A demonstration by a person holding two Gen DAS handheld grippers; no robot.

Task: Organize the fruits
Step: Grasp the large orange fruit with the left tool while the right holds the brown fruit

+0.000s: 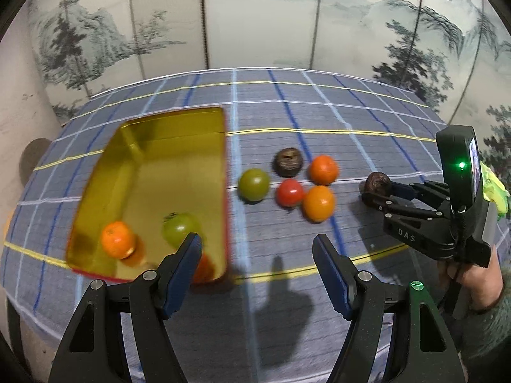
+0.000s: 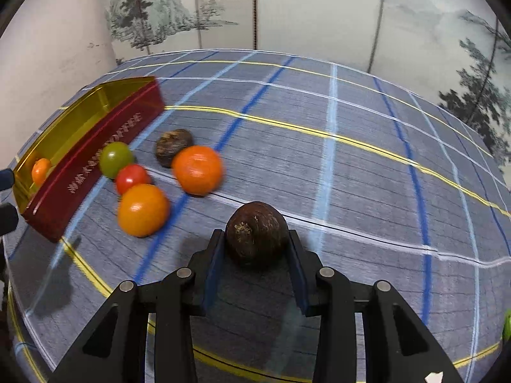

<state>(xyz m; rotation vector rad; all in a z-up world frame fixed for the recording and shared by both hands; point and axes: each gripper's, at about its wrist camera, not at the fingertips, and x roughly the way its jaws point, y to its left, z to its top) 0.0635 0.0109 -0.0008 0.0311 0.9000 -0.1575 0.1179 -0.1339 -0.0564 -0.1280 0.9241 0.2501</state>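
Right gripper fingers clamp one brown fruit; five fruits lie just left; left gripper fingers gape empty beside the tin holding two.

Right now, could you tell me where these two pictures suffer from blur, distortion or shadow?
Left wrist view: the tin is smeared by motion blur, the fisheye bows the tablecloth lines, and the left gripper casts a dark shadow below itself. Right wrist view: the loose oranges are slightly blurred, the gripped brown fruit is sharper.
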